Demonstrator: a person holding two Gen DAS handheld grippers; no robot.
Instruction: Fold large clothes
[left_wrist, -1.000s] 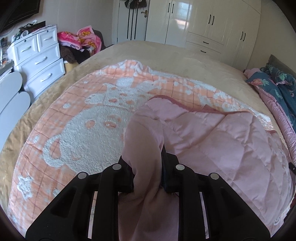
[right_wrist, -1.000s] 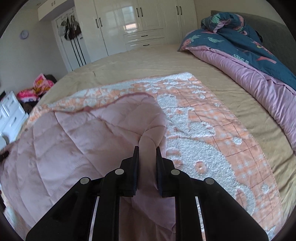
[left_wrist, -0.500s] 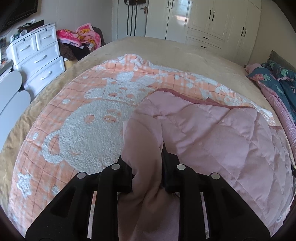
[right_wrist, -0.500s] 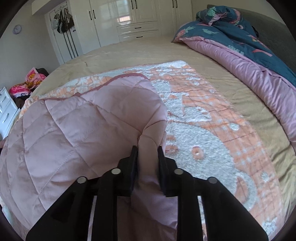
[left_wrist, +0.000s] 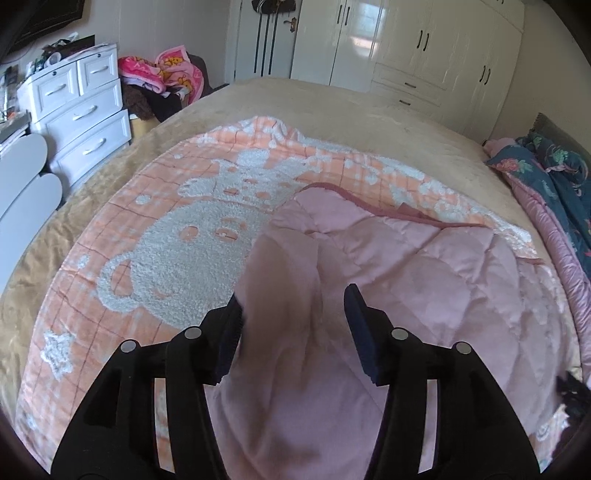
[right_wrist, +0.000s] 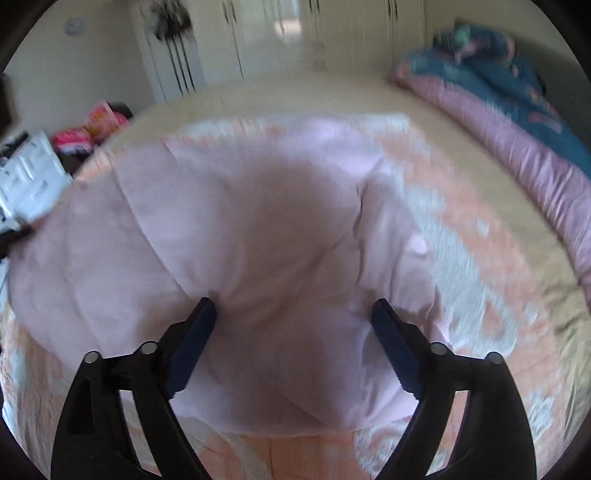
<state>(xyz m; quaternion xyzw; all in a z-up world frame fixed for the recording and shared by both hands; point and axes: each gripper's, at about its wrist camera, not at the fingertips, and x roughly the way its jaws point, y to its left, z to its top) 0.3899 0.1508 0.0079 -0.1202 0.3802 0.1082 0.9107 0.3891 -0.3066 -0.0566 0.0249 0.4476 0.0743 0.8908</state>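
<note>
On top of the orange and white blanket (left_wrist: 159, 236) lay the pink quilted garment (left_wrist: 436, 280), spread flat over the middle and right part of it. A darker pink edge ran along its far side. One fold of the pink cloth stuck up between the fingers of my left gripper (left_wrist: 293, 306). My left jaws were spread wide, so they were not squeezing it. The cloth touched the left finger, but the right finger stood apart from it.

My right gripper (right_wrist: 293, 317) was wide apart too, and it held nothing. The pink garment (right_wrist: 240, 229) lay under and between its two fingers. That picture was blurry, so I could not tell if the fingers touched the cloth.

The blanket had a white bear shape on it. It lay on a big bed (left_wrist: 332, 107) with a tan cover. A blue flowery quilt (left_wrist: 554, 173) with a purple side was heaped at the right. White drawers (left_wrist: 81, 122) stood at the left, beside a pile of bright pink clothes (left_wrist: 162, 74). White wardrobes (left_wrist: 424, 48) stood at the back.
</note>
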